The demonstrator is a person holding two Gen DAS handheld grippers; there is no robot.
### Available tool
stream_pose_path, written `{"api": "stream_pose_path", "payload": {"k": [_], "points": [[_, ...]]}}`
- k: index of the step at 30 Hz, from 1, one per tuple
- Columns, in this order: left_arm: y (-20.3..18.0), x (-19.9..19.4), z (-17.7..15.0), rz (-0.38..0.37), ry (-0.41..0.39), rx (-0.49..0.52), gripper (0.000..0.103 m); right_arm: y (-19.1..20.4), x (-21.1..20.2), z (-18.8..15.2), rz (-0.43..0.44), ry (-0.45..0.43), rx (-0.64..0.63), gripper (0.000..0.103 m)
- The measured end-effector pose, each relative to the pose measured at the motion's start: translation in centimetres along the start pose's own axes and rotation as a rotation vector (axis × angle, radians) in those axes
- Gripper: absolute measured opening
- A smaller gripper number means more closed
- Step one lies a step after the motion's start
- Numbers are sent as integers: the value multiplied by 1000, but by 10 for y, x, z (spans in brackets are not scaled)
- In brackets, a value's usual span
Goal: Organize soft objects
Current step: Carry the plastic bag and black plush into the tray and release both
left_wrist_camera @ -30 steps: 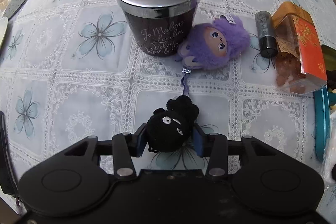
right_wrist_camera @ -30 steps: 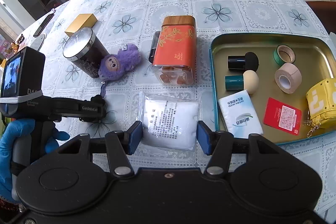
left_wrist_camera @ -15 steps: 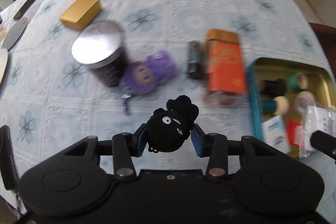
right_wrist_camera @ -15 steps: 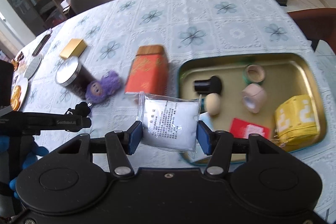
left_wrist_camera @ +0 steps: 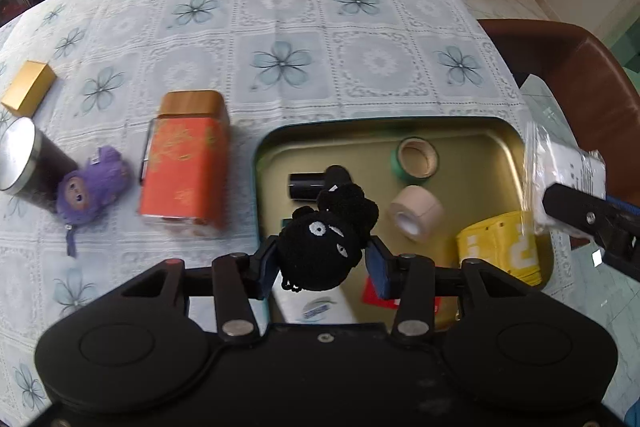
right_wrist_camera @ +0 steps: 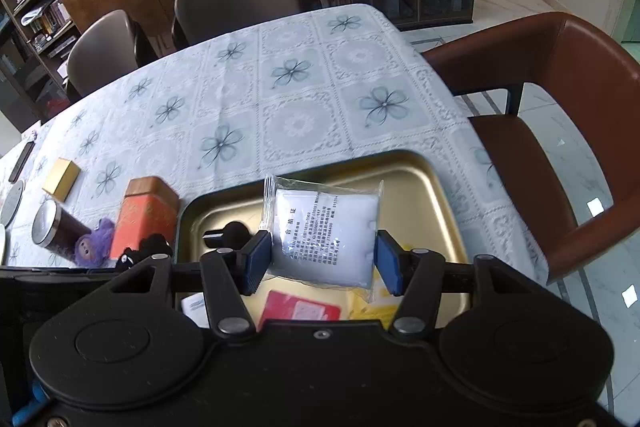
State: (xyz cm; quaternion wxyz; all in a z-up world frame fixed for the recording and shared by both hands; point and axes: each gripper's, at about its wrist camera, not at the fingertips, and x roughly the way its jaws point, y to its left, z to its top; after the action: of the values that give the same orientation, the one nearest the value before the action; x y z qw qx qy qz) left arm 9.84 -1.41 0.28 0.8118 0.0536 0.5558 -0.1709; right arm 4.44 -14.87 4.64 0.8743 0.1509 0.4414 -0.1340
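My left gripper (left_wrist_camera: 322,263) is shut on a black fuzzy soot toy (left_wrist_camera: 326,241) and holds it above the left part of the gold tray (left_wrist_camera: 472,125). My right gripper (right_wrist_camera: 322,261) is shut on a white soft pack in clear wrap (right_wrist_camera: 326,235), held above the tray (right_wrist_camera: 416,179); the pack also shows at the right edge of the left wrist view (left_wrist_camera: 564,171). A purple plush toy (left_wrist_camera: 90,185) lies on the tablecloth left of the tray, against a dark candle jar (left_wrist_camera: 26,159).
The tray holds a yellow cube pouch (left_wrist_camera: 500,247), two tape rolls (left_wrist_camera: 416,213), a black sponge holder (left_wrist_camera: 310,183), a tissue pack (left_wrist_camera: 316,305) and a red card (right_wrist_camera: 300,309). An orange tin (left_wrist_camera: 184,163) and gold box (left_wrist_camera: 28,87) lie left. A brown chair (right_wrist_camera: 560,131) stands right.
Both grippers have lifted and carried their loads rightward from the tablecloth to above the tray. The purple toy, jar and tin stayed put.
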Motion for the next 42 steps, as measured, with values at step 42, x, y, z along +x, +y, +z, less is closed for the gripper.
{"api": "stream_pose_path", "payload": {"k": [42], "points": [[14, 26, -35, 225, 144, -52, 88, -4, 43, -4, -118, 178, -102, 63]]}}
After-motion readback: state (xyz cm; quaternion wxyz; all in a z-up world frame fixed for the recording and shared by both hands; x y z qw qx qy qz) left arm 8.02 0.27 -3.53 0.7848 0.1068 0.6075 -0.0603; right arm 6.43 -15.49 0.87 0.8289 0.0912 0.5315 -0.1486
